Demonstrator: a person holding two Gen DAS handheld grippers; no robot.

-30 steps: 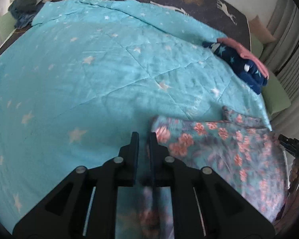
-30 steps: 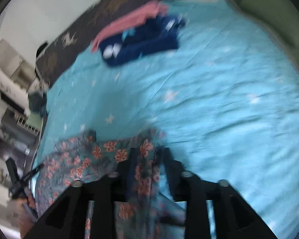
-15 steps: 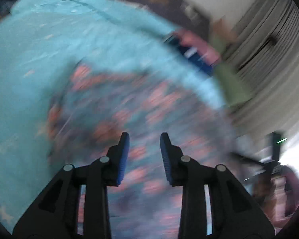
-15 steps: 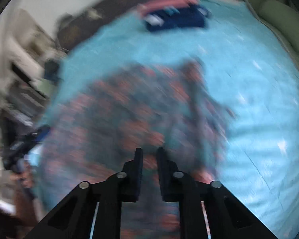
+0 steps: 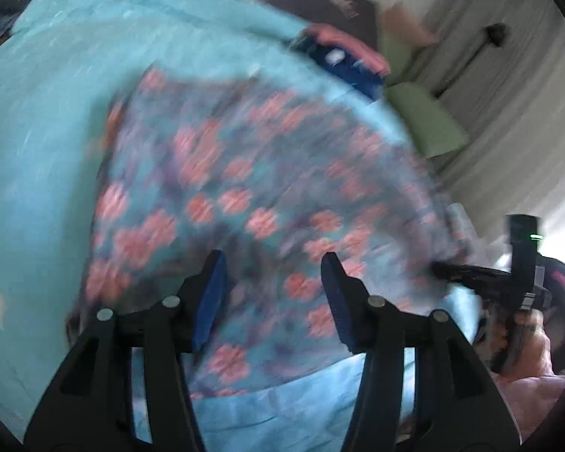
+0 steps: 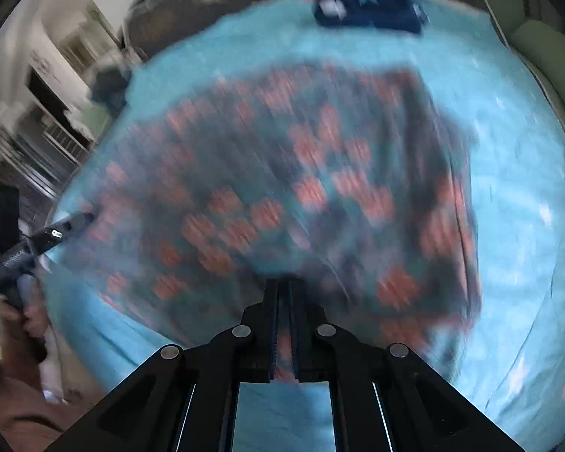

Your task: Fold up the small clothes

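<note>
A small floral garment (image 5: 245,188), blue-grey with pink flowers, lies spread on the turquoise star blanket (image 5: 37,132); both views are motion-blurred. My left gripper (image 5: 273,278) is open and empty, its fingers wide apart above the garment's near edge. My right gripper (image 6: 284,293) is shut on the near edge of the floral garment (image 6: 301,188). The right gripper also shows at the right in the left wrist view (image 5: 471,275), and the left gripper at the left in the right wrist view (image 6: 56,231).
A folded pile of navy and pink clothes (image 5: 342,56) (image 6: 365,7) sits at the far side of the blanket. Green cushions (image 5: 425,120) and grey curtains lie to the right. Shelves (image 6: 49,113) stand to the left of the bed.
The garment went from bunched at the near edge to spread flat across the blanket. My left gripper opened and let go of it. My right gripper stays shut on the cloth.
</note>
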